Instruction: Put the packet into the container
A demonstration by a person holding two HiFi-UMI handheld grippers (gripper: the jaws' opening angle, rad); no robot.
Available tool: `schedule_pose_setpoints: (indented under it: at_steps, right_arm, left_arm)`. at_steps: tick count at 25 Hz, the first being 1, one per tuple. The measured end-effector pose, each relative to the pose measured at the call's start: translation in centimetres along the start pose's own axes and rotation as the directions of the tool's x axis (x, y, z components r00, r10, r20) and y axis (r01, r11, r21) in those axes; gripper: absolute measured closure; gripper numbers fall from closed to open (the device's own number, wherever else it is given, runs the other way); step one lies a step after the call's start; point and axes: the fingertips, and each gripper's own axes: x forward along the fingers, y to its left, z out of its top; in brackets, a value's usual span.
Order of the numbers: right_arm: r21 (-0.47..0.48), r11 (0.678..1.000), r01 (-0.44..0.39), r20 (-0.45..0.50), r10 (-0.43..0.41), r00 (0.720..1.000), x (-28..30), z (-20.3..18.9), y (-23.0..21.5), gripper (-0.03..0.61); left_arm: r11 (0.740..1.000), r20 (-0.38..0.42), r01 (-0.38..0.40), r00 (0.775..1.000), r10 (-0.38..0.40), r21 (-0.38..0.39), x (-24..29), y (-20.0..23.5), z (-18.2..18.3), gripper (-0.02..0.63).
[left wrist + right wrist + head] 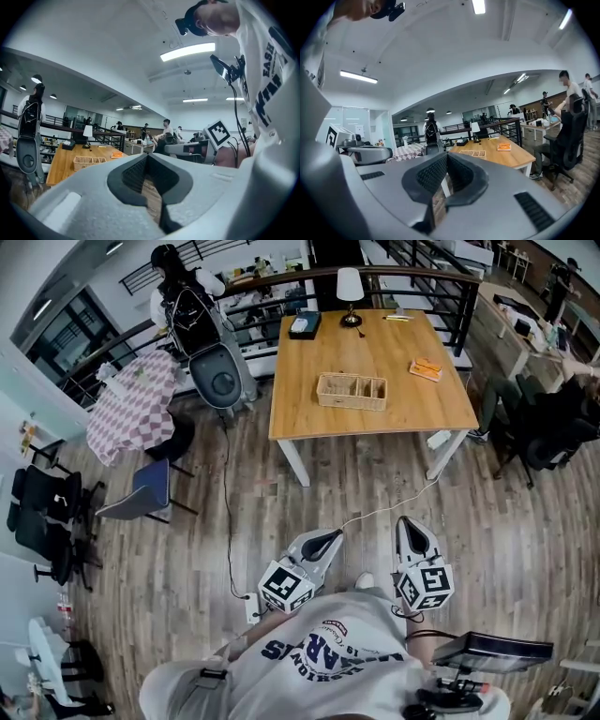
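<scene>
Your left gripper [323, 540] and right gripper [413, 532] are both pressed together with nothing between the jaws, side by side over the wood floor [187, 549], near you and well short of the table [375, 338]. Orange packet [426, 368] lies flat on the table's right side, well apart from both grippers. The wicker container [352, 391] sits to the packet's left by the near edge, not touching it, with a lamp [350, 285] and a dark box [305, 324] at the far edge.

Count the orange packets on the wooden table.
1: the orange packet lies near the right edge of the table, right of the wicker container. Any inside it may be hidden.
</scene>
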Motion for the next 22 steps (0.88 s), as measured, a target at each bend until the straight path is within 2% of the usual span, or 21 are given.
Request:
schedule_pose_setpoints:
  at_steps: [3,7,15,22]
  right_arm:
    - [-0.017,1.0,-0.018,-0.012,0.018,1.0,0.6,-0.4,-2.2,0.571]
    - [0.012,1.0,-0.008,-0.037,0.008,0.999,0.8,-1.7,-4.5,0.571]
    - [0.035,0.999,-0.011,-0.06,0.013,0.998,1.5,-2.3,-6.9,0.571]
    - [0.041,0.999,0.02,-0.056,-0.017,0.998,2.3,-2.1,-9.3,0.571]
  left_arm:
    - [1.0,0.005,-0.029,1.0,0.029,0.012,2.3,0.5,-0.4,0.61]
    - [0.995,-0.005,-0.071,0.997,0.071,-0.063,4.0,0.9,-2.0,0.609]
    - [0.997,-0.069,-0.021,0.997,0.016,-0.076,6.8,-0.7,-3.4,0.611]
    - [0.997,-0.068,0.026,0.997,-0.031,-0.069,11.0,0.3,-3.5,0.61]
